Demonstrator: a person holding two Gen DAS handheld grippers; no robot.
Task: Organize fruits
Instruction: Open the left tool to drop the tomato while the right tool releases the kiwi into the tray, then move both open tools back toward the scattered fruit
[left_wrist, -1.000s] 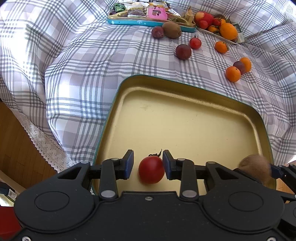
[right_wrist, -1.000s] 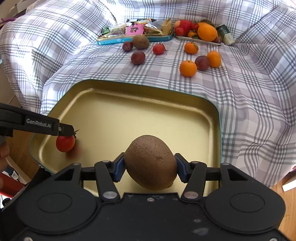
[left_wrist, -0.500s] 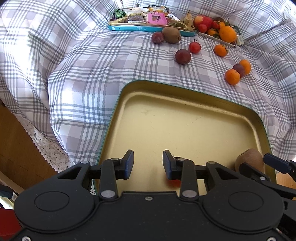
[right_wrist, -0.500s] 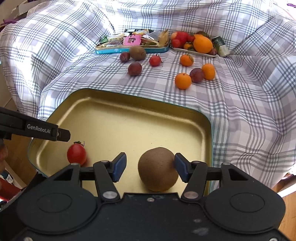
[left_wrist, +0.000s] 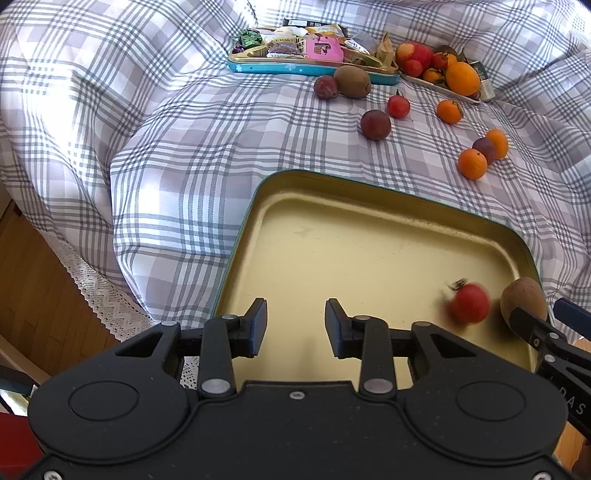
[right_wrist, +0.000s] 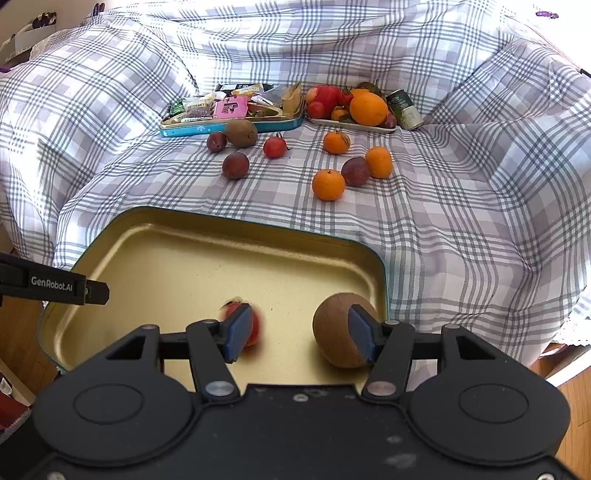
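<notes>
Both the left gripper (left_wrist: 295, 323) and right gripper (right_wrist: 301, 332) hang spread and empty over the tray (left_wrist: 258, 206), so the blurred tomato (left_wrist: 470, 303) and kiwi (right_wrist: 334, 332) lie loose at lower right, apparently just dropped there for sorting.

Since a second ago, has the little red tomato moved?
Yes. The tomato rolled right across the gold tray, ending near the kiwi.

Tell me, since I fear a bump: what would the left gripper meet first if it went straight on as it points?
Probably the bare floor of the gold tray; nothing lies between the left gripper's open fingers, though depth is unclear.
</notes>
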